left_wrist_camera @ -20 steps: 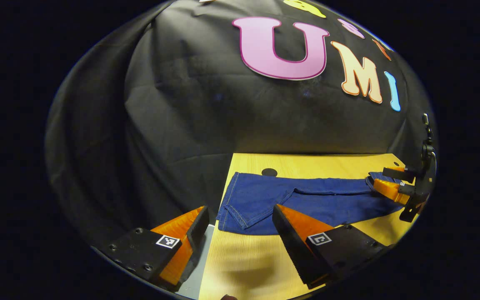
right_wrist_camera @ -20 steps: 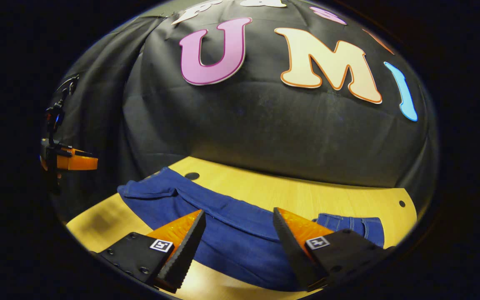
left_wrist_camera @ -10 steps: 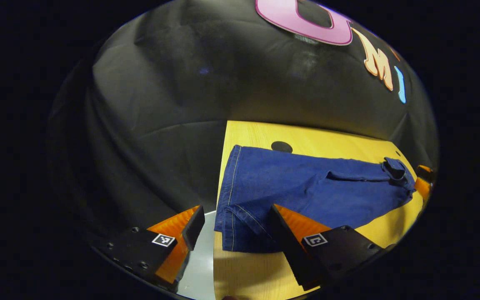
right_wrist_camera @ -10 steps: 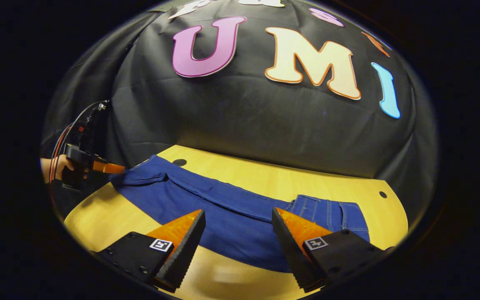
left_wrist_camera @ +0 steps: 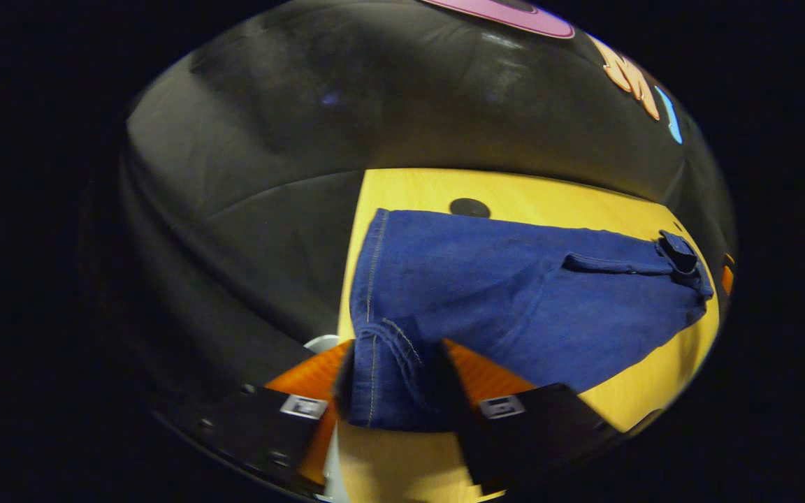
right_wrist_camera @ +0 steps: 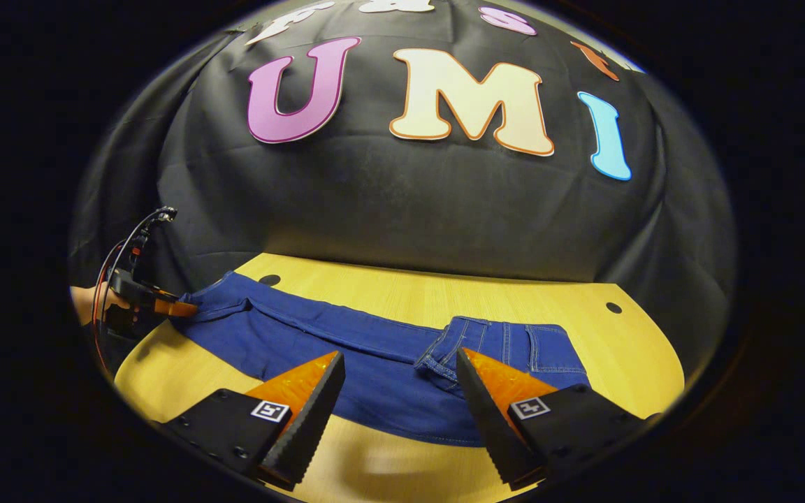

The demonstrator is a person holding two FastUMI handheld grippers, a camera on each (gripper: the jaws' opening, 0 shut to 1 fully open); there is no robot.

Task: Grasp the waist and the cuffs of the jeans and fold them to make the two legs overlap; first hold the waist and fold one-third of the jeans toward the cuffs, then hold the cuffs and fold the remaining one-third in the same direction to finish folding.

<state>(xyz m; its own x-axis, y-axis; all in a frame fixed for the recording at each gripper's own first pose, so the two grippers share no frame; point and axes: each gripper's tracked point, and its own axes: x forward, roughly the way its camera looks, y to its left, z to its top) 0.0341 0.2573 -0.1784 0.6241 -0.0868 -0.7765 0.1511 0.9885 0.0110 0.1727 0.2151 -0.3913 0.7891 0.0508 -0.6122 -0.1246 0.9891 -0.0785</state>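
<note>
jeans (left_wrist_camera: 514,300) cuff between left gripper (left_wrist_camera: 392,391) fingers

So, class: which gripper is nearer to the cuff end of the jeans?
Left. The left gripper has its fingers around the jeans' cuff end; the right gripper hovers open over the waist end.

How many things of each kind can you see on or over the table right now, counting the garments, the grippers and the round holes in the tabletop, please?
Jeans: 1, the blue jeans lying flat on the table.
Grippers: 2, the left gripper at the cuffs, the right gripper near the waist.
Round holes: 2, one hole by the cuffs, another hole beyond the waist.
Total: 5.
</note>
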